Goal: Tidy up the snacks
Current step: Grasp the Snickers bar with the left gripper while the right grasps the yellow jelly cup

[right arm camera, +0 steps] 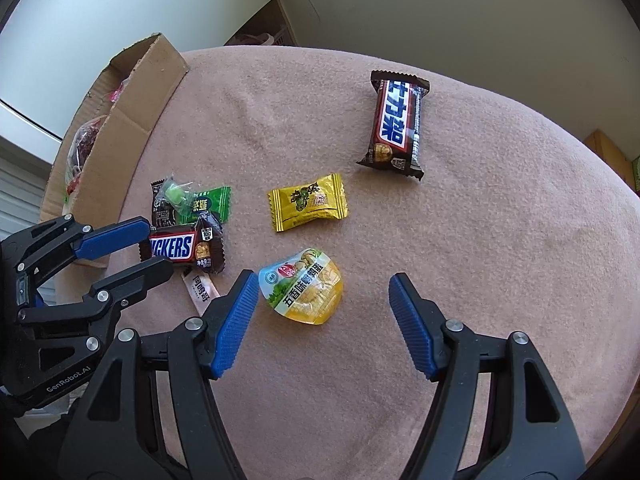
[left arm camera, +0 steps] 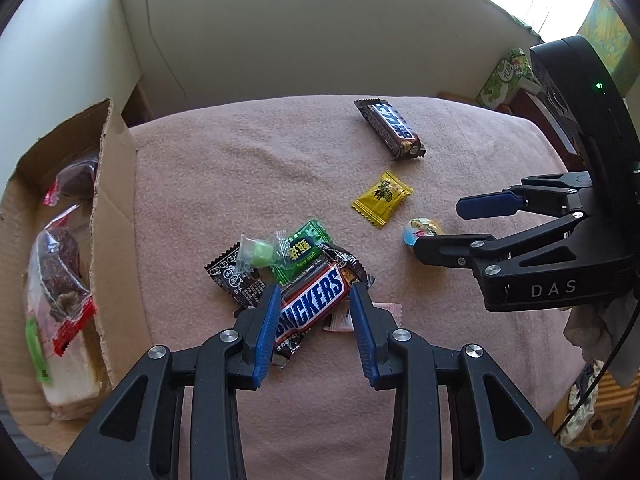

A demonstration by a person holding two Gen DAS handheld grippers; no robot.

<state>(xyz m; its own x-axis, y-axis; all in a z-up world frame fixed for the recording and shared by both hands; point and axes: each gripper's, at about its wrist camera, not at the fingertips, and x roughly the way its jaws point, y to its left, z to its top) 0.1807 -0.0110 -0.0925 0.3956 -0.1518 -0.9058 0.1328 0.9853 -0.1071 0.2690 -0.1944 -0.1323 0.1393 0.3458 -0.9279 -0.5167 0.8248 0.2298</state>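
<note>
Two grippers low over the worktop: left gripper (left arm camera: pixel 314 308) pinching the Snickers bar (left arm camera: pixel 310 302) at lower centre; right gripper (right arm camera: pixel 324 304) spread around the egg packet (right arm camera: pixel 302 286). Risk: neighbouring green candy (left arm camera: pixel 298 254) dragged along, overlapping wrappers.

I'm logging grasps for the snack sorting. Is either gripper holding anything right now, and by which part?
The left gripper holds the brown Snickers bar across its middle, jaws on its long sides. The right gripper holds nothing.
</note>
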